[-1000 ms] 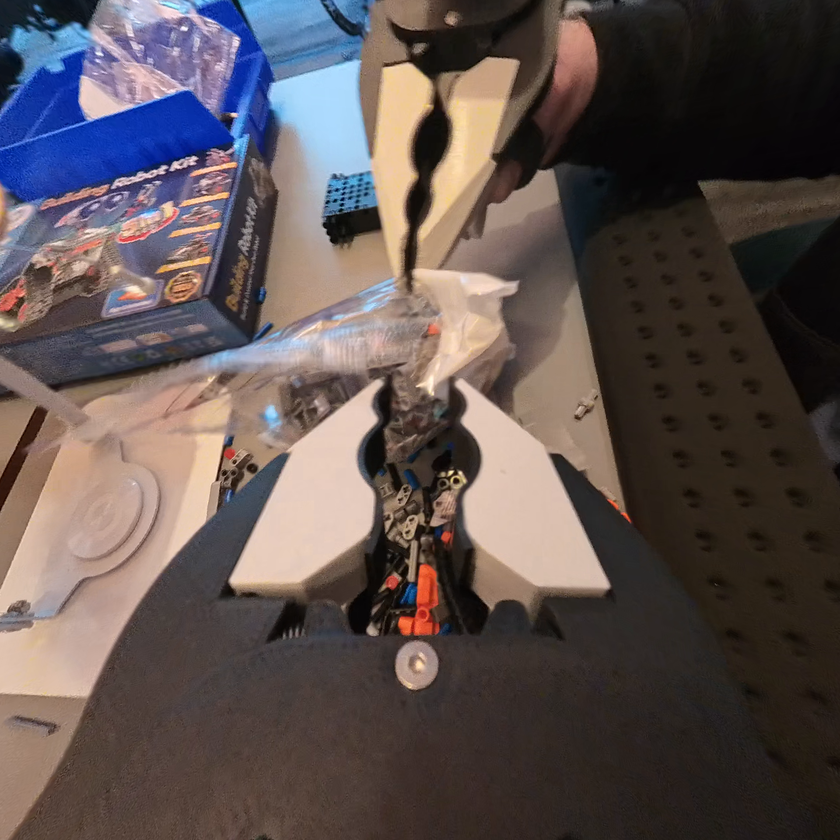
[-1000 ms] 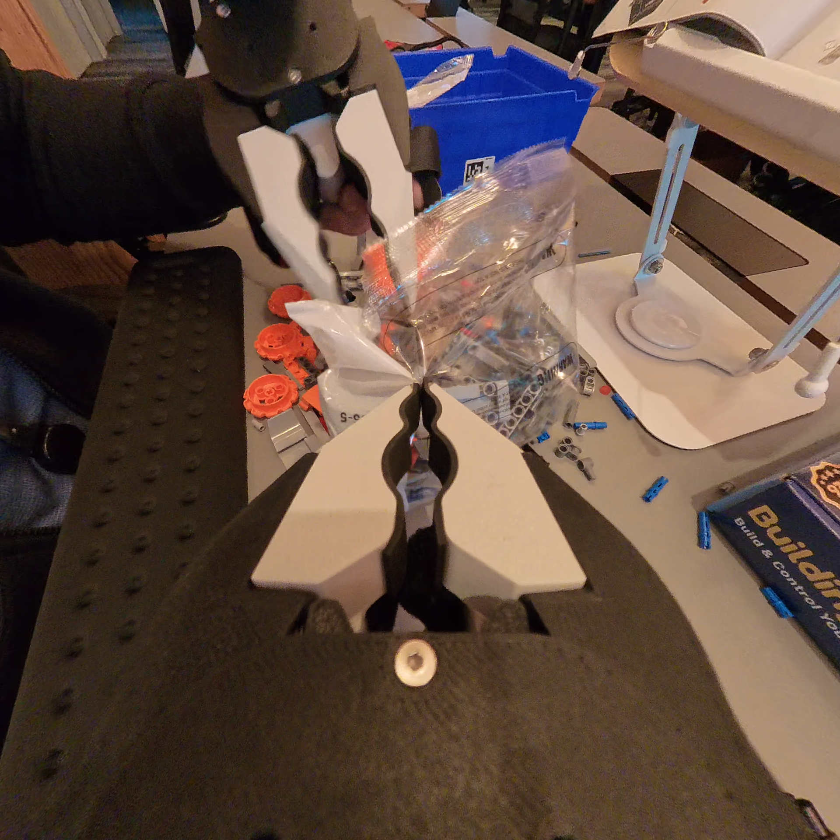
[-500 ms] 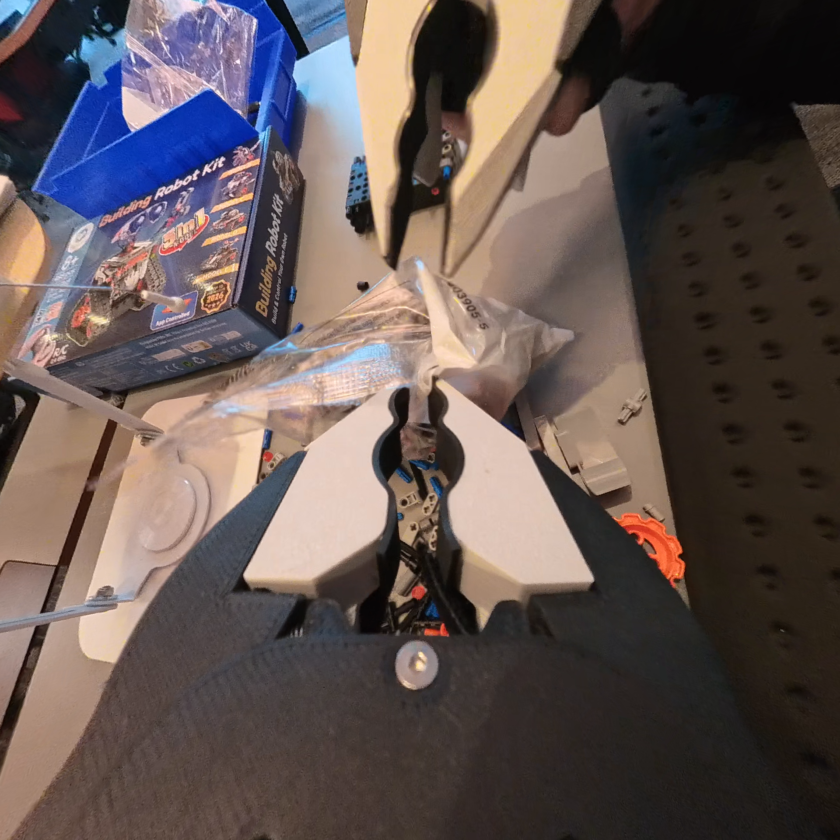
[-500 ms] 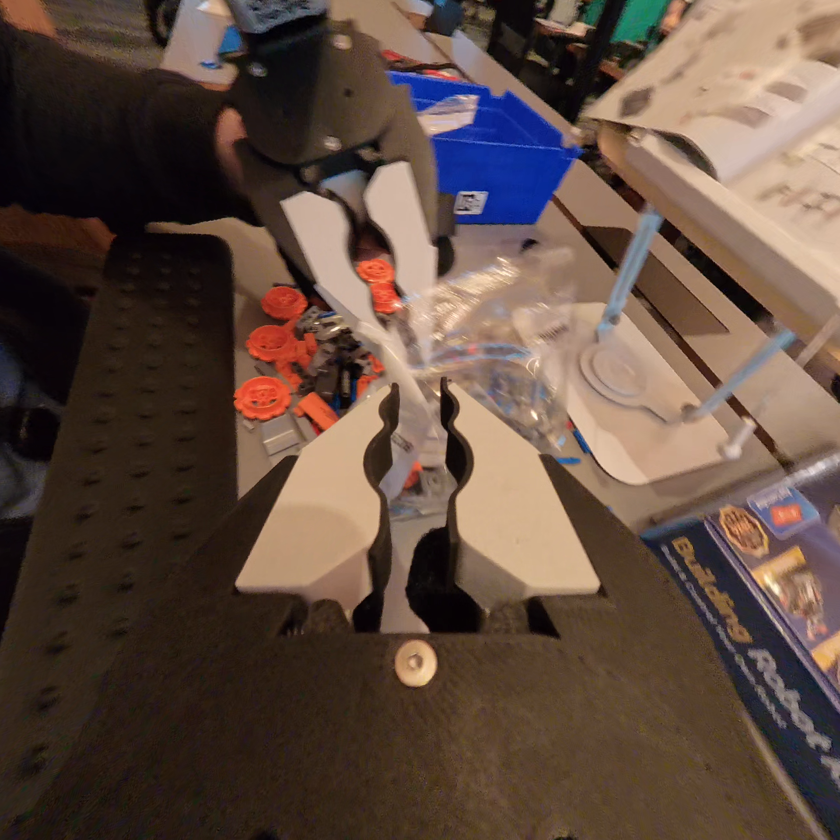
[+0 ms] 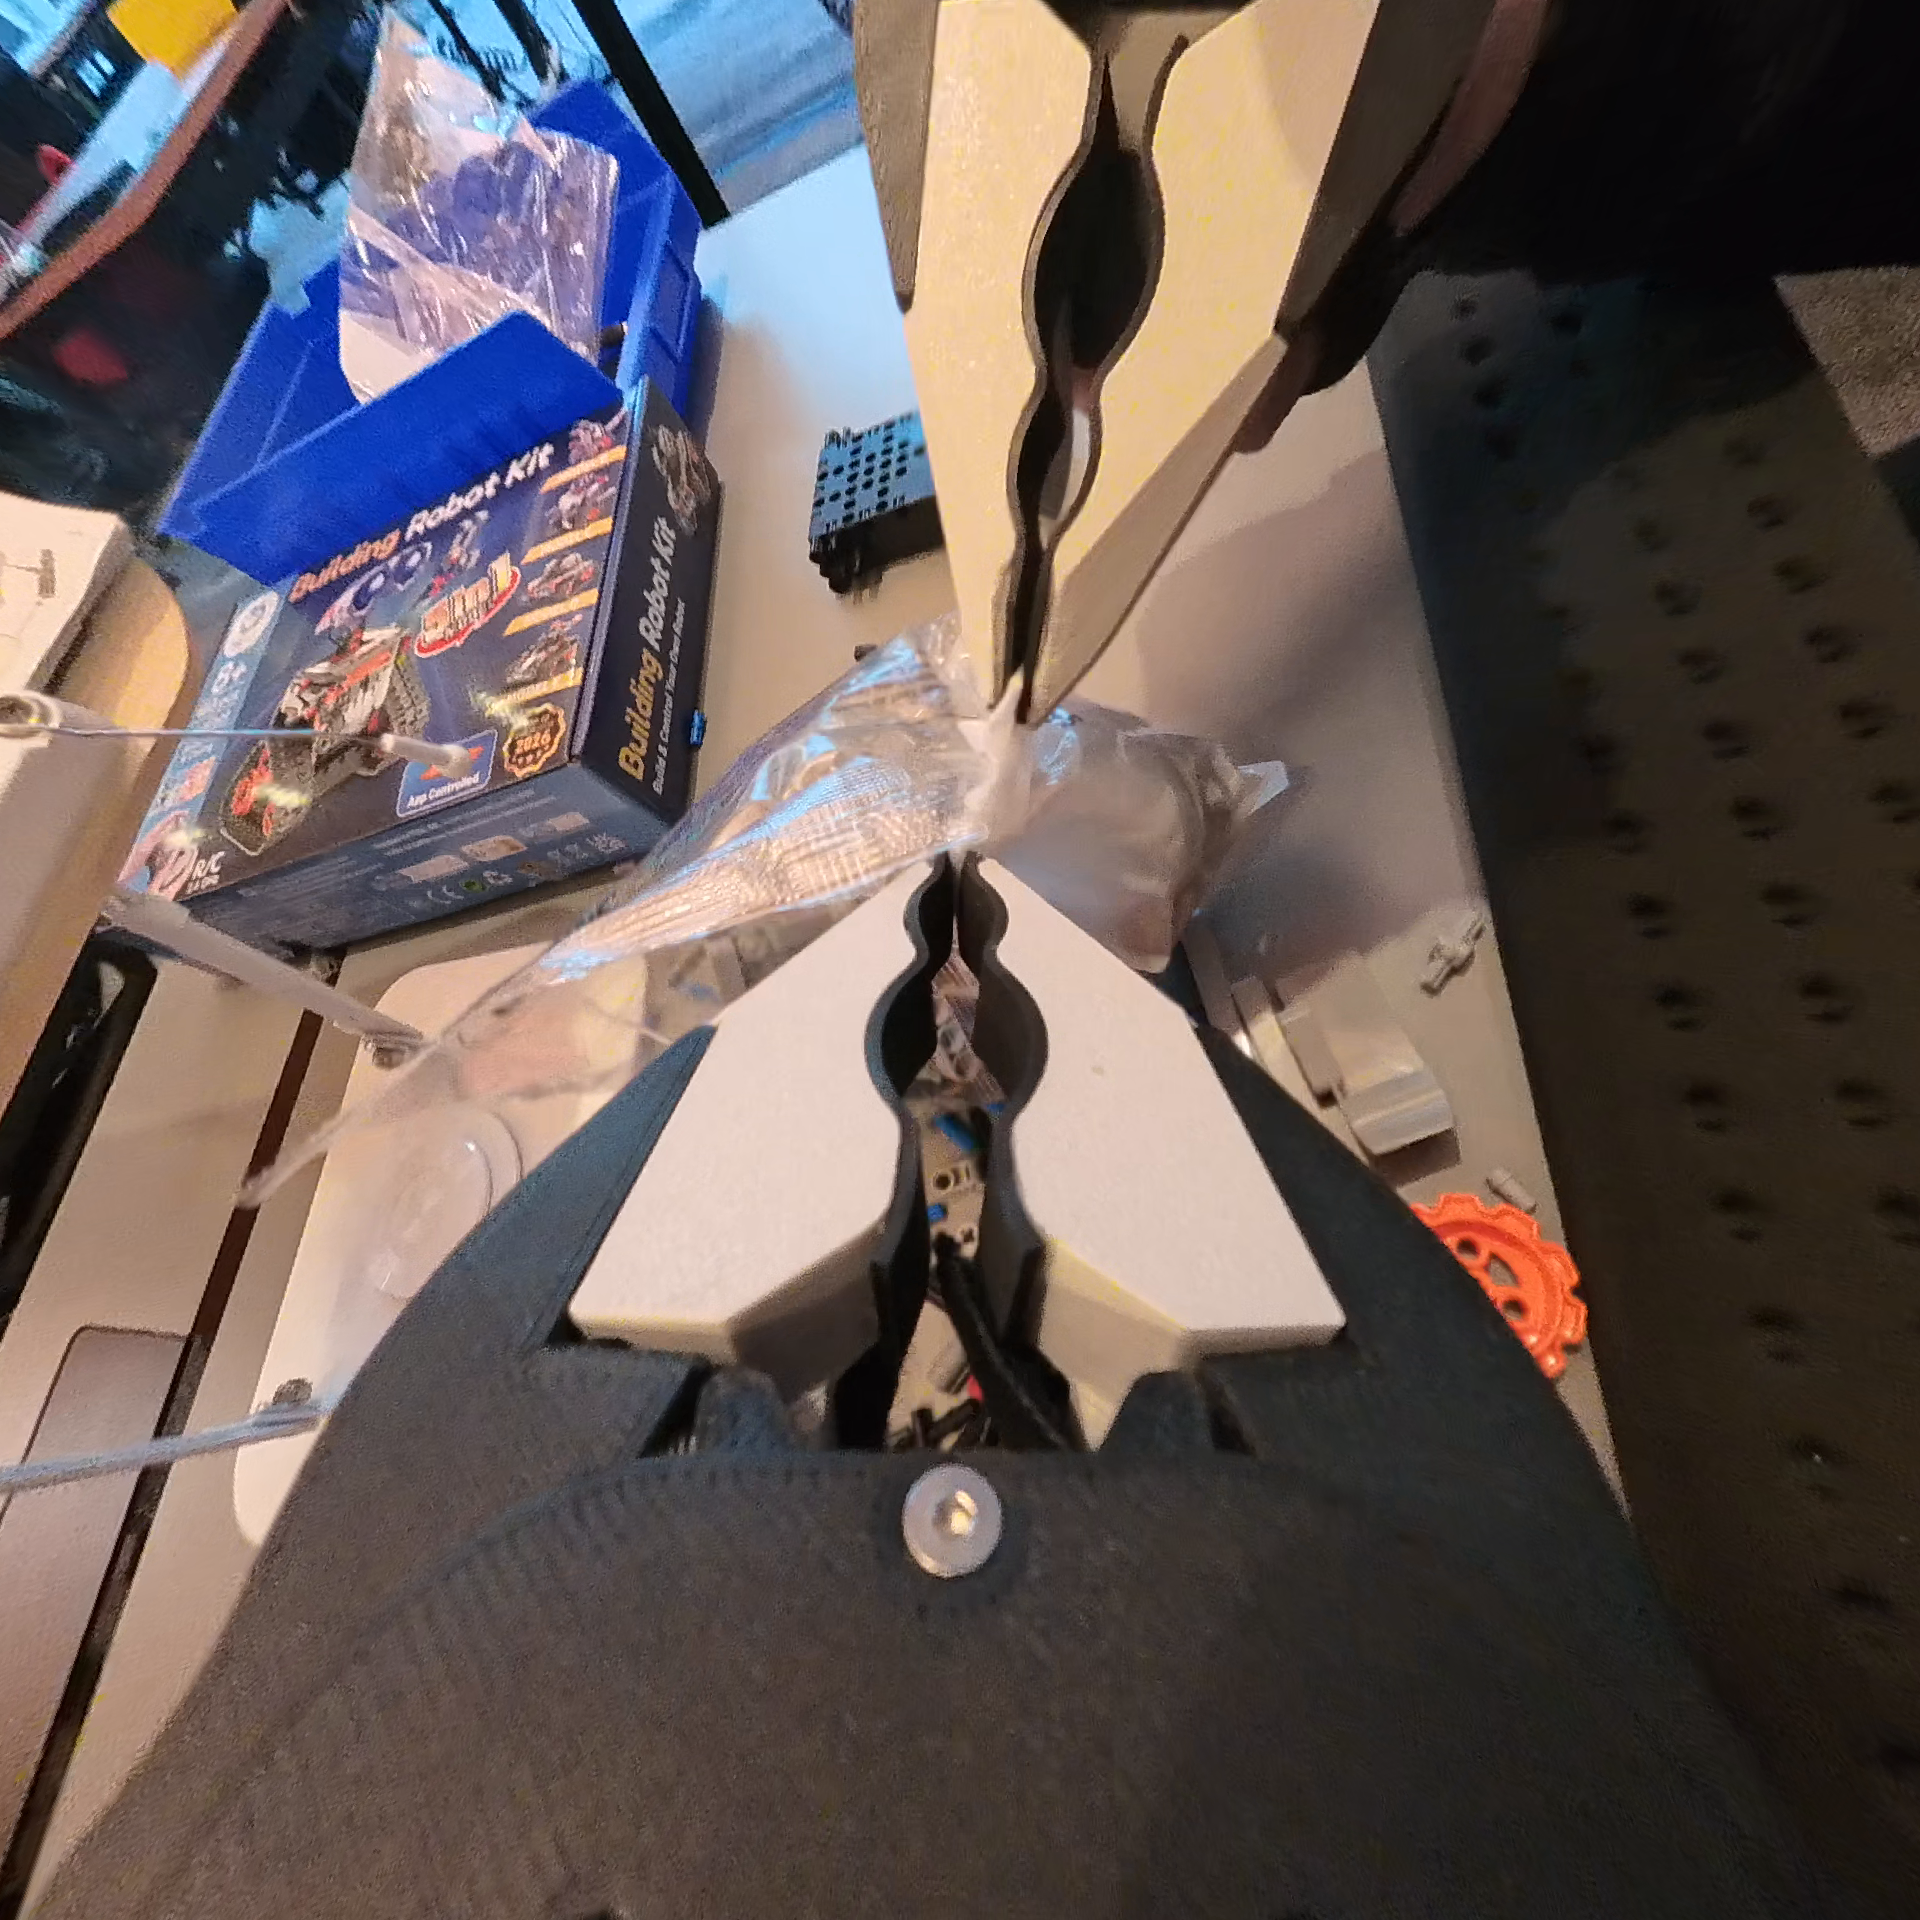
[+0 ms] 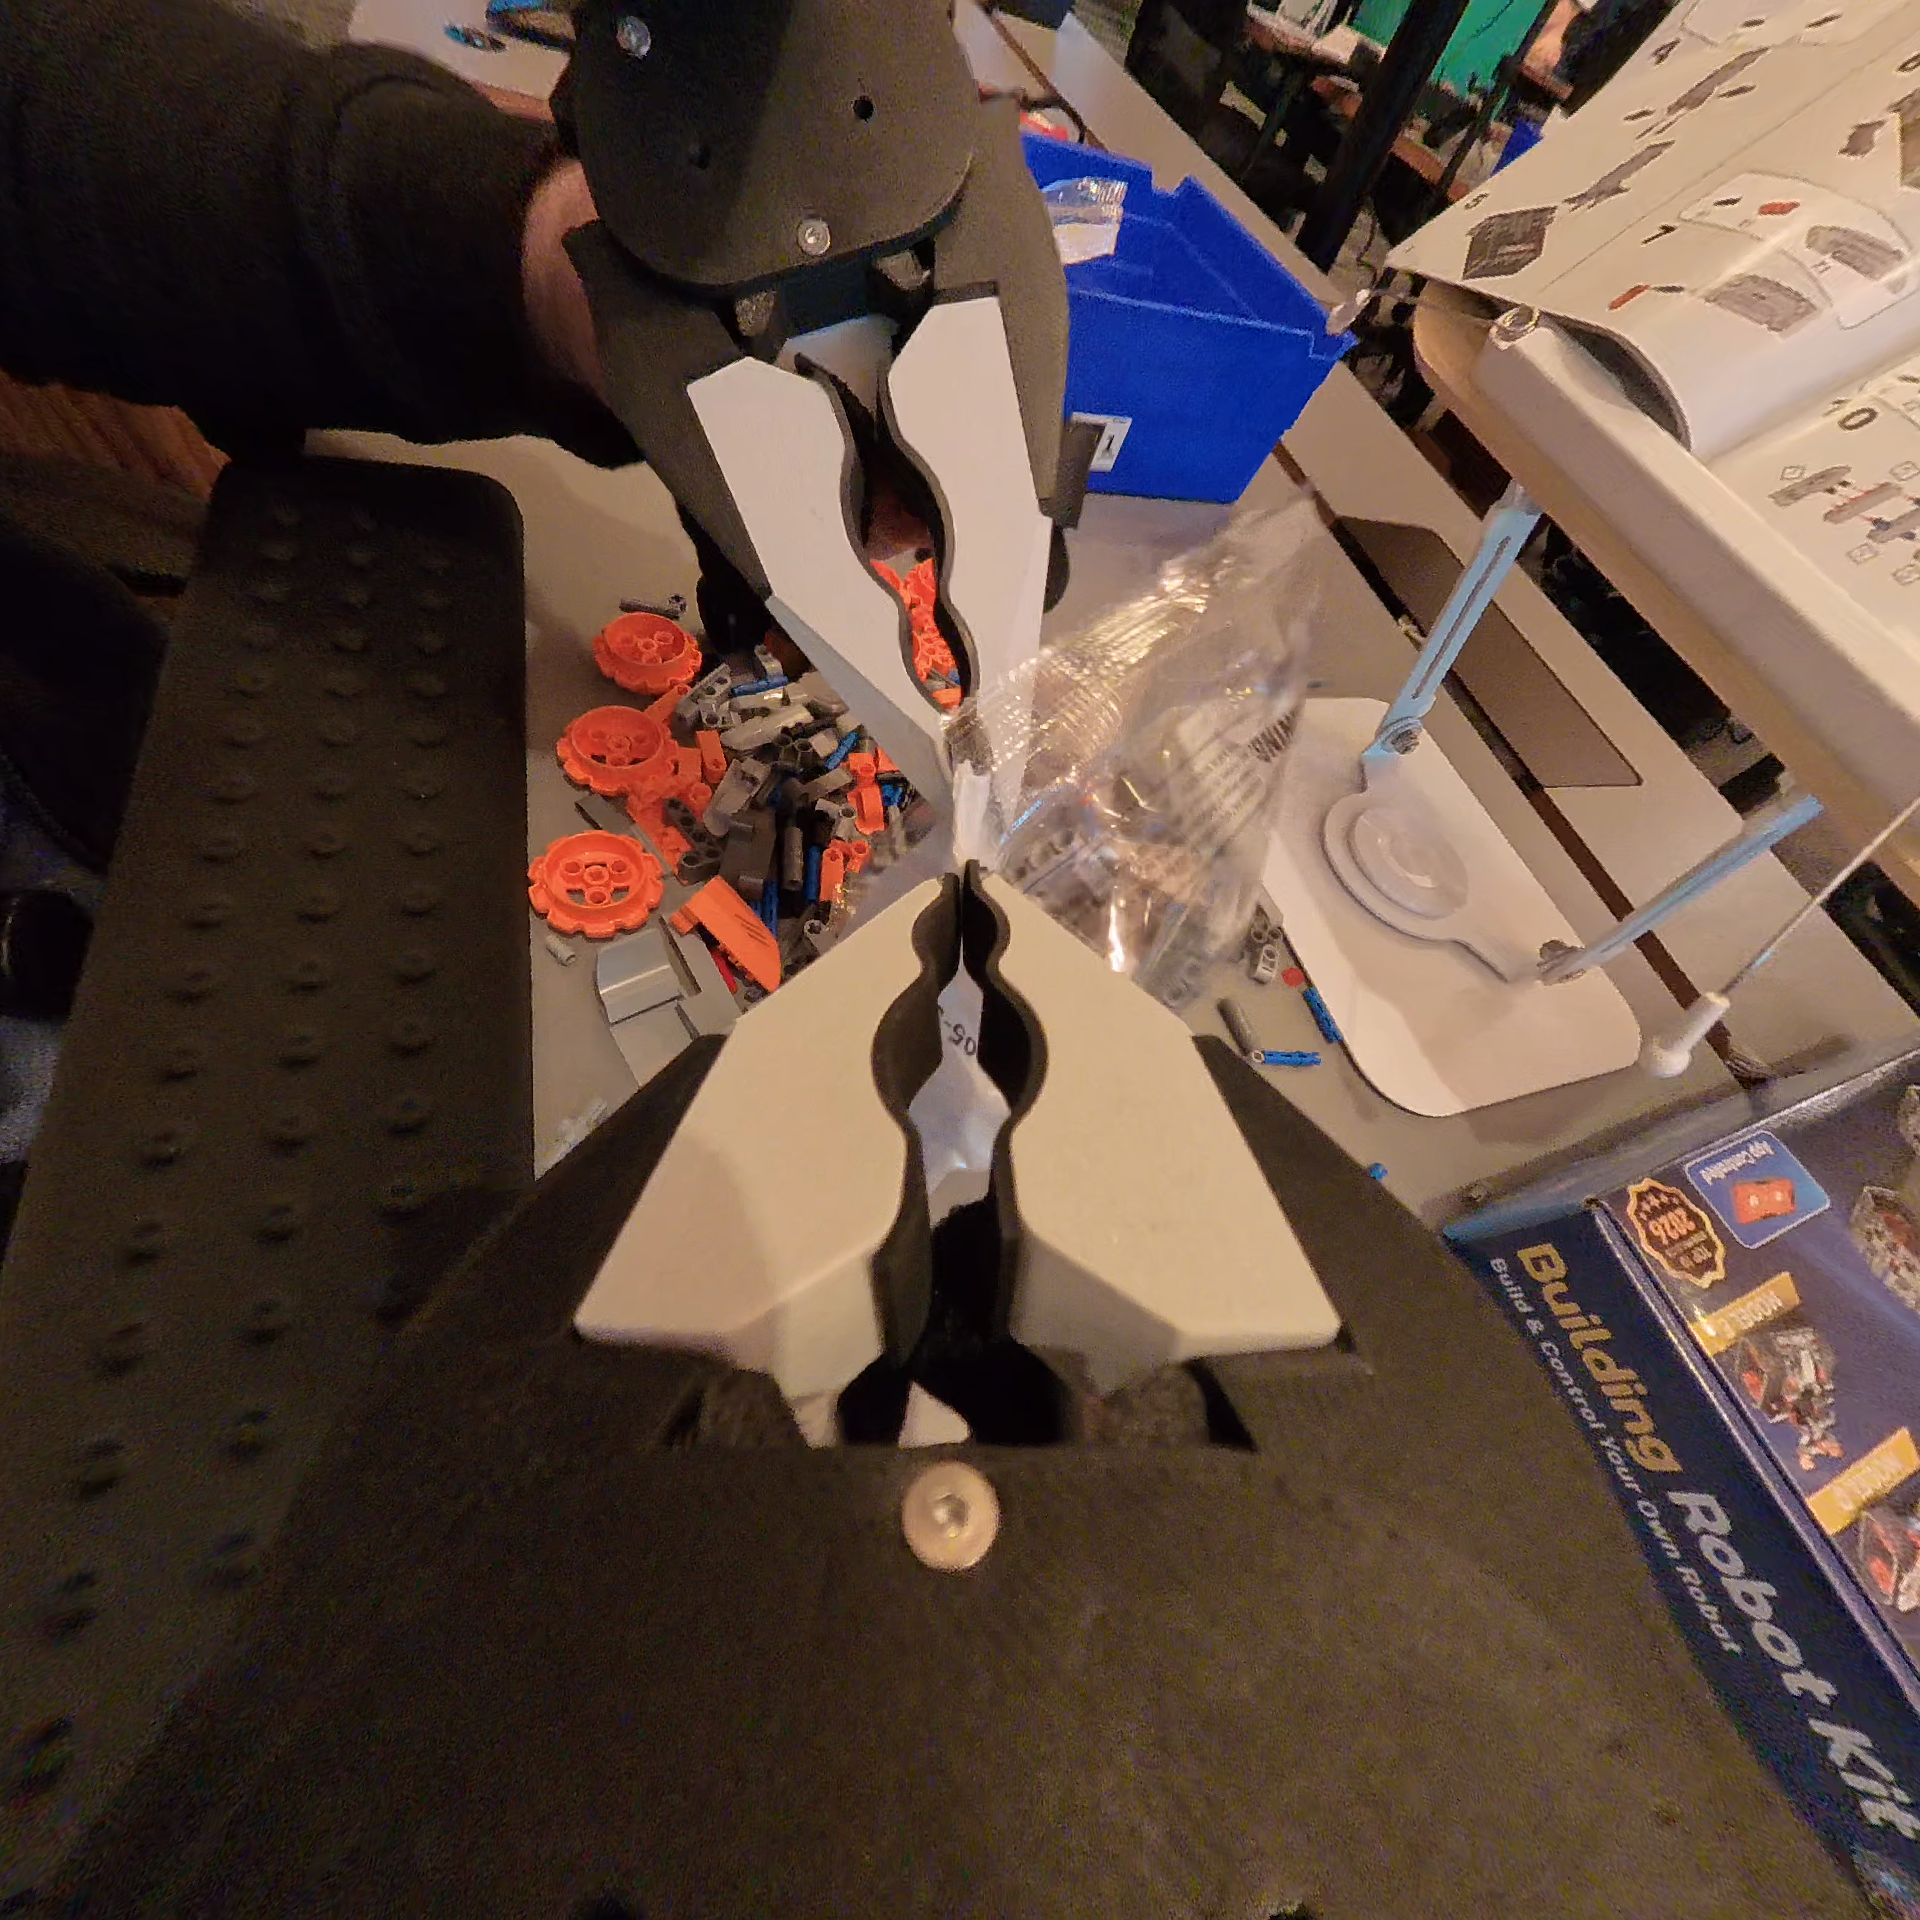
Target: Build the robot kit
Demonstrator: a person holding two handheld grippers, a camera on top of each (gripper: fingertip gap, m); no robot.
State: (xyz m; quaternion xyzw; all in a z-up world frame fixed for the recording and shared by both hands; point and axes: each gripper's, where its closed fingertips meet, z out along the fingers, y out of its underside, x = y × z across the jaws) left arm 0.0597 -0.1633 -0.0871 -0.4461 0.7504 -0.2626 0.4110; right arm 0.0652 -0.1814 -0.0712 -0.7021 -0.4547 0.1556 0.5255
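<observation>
The left gripper [image 5: 954, 868] is pinched closed on the clear plastic parts bag [image 5: 790, 821], and just beyond its tips the right gripper [image 6: 964, 881] is likewise clamped on the same crumpled edge. Held taut between both jaws, the bag hangs over the loose orange and grey building pieces [image 6: 727, 790] below.

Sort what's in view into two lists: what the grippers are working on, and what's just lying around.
In hand:
- clear plastic bag of small parts, pinched at its edge by both
- left gripper, shut on it
- right gripper, shut on it

Lying about:
- loose pile of parts and orange wheels
- kit box
- blue bin
- white stand base
- instruction booklet
</observation>
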